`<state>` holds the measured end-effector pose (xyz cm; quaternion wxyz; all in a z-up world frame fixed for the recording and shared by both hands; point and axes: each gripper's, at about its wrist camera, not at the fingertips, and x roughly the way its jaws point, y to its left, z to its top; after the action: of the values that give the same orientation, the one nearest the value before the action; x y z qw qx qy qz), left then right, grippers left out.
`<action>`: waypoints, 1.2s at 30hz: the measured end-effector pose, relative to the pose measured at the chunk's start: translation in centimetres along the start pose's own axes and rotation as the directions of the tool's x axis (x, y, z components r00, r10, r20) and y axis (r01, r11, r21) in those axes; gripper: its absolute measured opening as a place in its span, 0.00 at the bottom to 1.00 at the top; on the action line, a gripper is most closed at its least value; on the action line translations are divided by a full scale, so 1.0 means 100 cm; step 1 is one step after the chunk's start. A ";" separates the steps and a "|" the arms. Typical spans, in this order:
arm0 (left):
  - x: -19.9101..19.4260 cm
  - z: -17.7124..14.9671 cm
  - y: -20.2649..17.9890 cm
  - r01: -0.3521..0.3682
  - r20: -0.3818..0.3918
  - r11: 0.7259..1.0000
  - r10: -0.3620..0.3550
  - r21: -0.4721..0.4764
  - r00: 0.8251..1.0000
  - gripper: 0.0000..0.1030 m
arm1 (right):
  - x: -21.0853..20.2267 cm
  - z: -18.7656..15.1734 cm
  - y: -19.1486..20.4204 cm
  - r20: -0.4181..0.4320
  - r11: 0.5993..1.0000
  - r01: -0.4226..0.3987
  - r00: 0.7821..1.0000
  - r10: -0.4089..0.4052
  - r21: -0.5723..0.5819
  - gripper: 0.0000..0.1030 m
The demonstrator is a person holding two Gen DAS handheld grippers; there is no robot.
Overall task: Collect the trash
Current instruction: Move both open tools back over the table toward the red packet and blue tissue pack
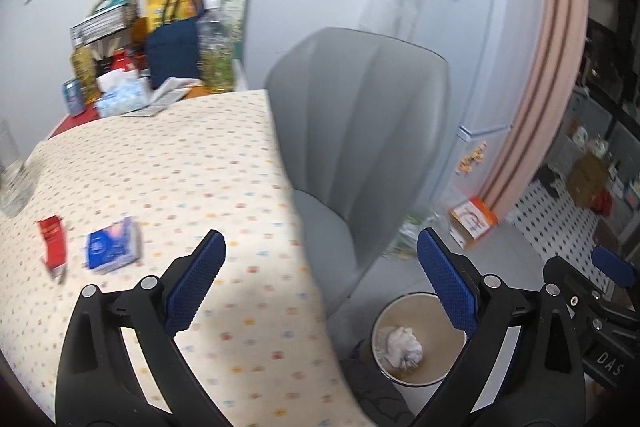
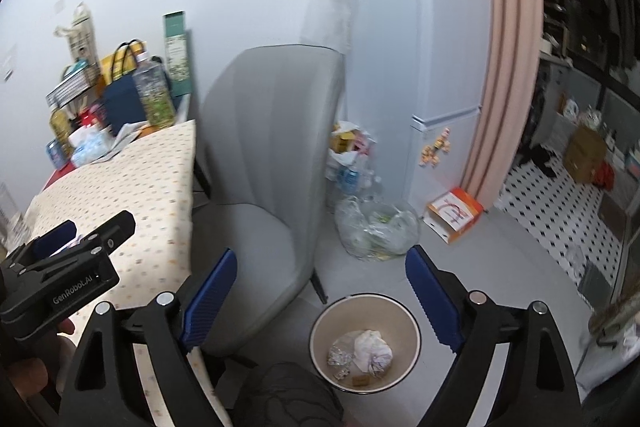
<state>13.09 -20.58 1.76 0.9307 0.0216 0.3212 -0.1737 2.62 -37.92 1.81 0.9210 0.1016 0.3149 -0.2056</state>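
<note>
Both grippers stand spread with nothing between the pads: the left gripper (image 1: 320, 279) hangs over the desk's right edge, the right gripper (image 2: 320, 291) over the floor beside the grey chair (image 2: 264, 187).

Waste bin (image 2: 404, 311): round, pale inside, upright on the grey floor at the foot of the chair, just off the desk corner. Contents: one crumpled white paper wad (image 2: 374, 349), a crumpled piece of foil (image 2: 340, 353) touching its left side, and a small brown scrap (image 2: 360, 381) near the front wall. From the left wrist view only the paper wad shows clearly in the bin.

Desk (image 1: 180, 167), dotted cloth: a red packet (image 1: 53, 241) and a blue-and-white packet (image 1: 114, 245) lie side by side, near each other but apart, towards the left edge. A clear container at the far left edge is cut off; contents cannot be told.

Far end of desk: a navy bag (image 1: 174, 53) with yellow handles, upright, contents hidden; a clear plastic bottle (image 2: 154, 91) just beside it; a tissue pack (image 1: 120, 95) with tissue protruding.

Floor by the refrigerator (image 2: 440, 47): a clear plastic bag (image 2: 376, 231) holding crushed plastic items, with bottles behind it; an orange-and-white carton (image 2: 454, 213), well apart from the bin.
</note>
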 end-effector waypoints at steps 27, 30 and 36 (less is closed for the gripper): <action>-0.066 -0.032 0.174 -0.235 0.026 0.947 0.247 -0.221 0.969 0.94 | -0.027 -0.017 0.176 -0.024 0.945 -0.217 0.976 0.218 -0.246 0.92; -0.067 -0.037 0.193 -0.257 0.010 0.933 0.268 -0.251 0.963 0.94 | -0.025 -0.019 0.189 -0.035 0.936 -0.233 0.972 0.232 -0.262 0.92; -0.066 -0.045 0.232 -0.297 -0.017 0.905 0.307 -0.306 0.952 0.94 | -0.016 -0.023 0.213 -0.062 0.923 -0.254 0.967 0.247 -0.290 0.92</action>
<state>13.43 3.88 0.52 0.9433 -0.0755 0.3223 0.0236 9.66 -17.63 2.21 0.9406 0.0047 0.3375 -0.0355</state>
